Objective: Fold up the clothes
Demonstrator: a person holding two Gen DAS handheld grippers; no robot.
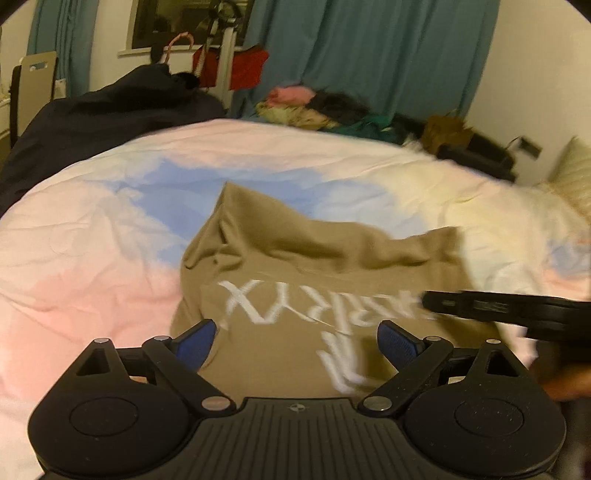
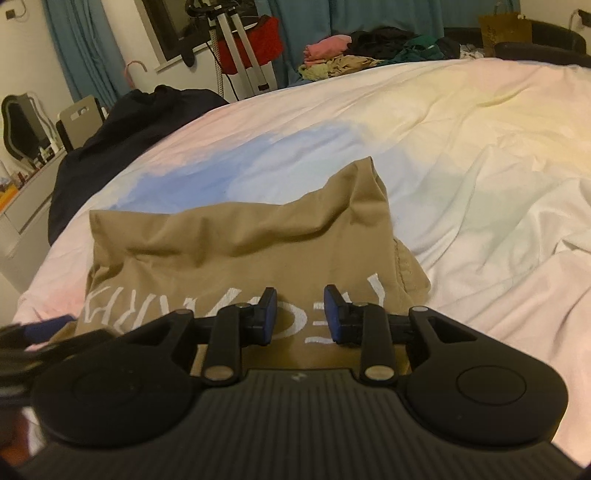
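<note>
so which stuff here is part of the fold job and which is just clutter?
In play:
- tan shirt with white lettering, on the bed
- left claw, open
- right claw, open
- pastel duvet as work surface

Lying about:
- clothes pile
- dark blanket
- brown paper bag

Tan garment (image 1: 295,288) on the bed

Khaki fabric with white printed lettering, partly folded and rumpled, one corner peaking upward, lying on the pastel pink, blue and yellow duvet (image 2: 461,147).
</note>
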